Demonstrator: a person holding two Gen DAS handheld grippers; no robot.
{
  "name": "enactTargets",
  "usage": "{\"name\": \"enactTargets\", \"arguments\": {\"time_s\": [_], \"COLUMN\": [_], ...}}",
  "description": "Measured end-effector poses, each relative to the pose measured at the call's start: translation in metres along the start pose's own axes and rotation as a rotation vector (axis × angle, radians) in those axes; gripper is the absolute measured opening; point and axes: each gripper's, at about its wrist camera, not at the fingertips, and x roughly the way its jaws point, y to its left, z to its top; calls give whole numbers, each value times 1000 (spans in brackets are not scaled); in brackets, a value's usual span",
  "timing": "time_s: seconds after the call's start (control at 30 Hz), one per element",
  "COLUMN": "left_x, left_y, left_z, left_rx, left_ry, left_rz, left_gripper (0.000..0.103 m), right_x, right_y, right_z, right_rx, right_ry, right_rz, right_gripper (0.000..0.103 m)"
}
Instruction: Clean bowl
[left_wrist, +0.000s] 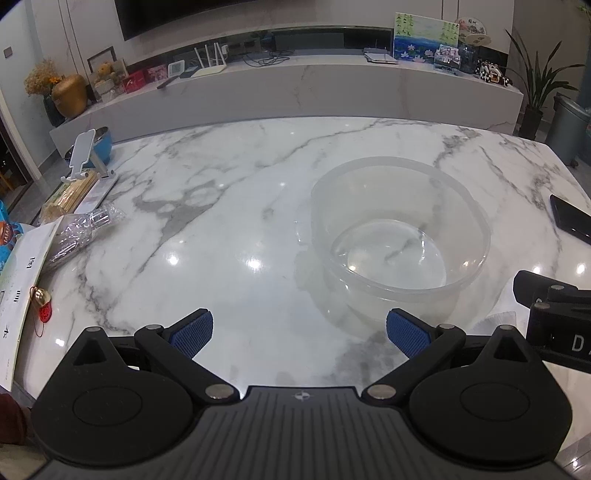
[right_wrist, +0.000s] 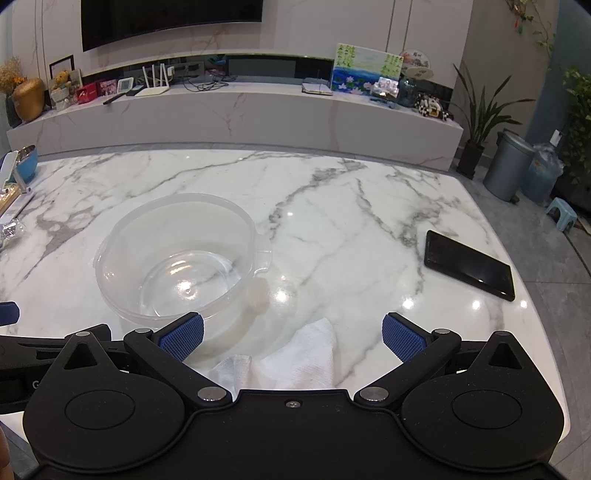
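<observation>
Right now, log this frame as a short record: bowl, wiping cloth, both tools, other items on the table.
bowl: clear plastic bowl, upright on the marble table, looks empty, tab on its rim
cloth: white cloth lying on the table just ahead of the right tool, beside the bowl, not gripped
left tool: left tool open, holding nothing, bowl ahead and to its right
right tool: open, holding nothing, over the cloth
other: black phone flat at the table's right side
task stage: wiping not yet begun

bowl (right_wrist: 177, 258) on table (right_wrist: 351, 206) | cloth (right_wrist: 303, 354) near-right of bowl | phone (right_wrist: 469, 264) far right
</observation>
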Motion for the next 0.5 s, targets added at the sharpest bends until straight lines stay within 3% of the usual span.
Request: {"name": "enactTargets", "arguments": {"time_s": [0.5], "left_x": [-1], "left_y": [0], "left_z": [0], "left_rx": [1], "left_ry": [0], "left_rz": [1], "left_gripper": [102], "right_x": [0], "right_y": [0], "right_z": [2], "right_rx": [2], "right_ry": [0], "right_rz": [0], "right_gripper": [103]}}
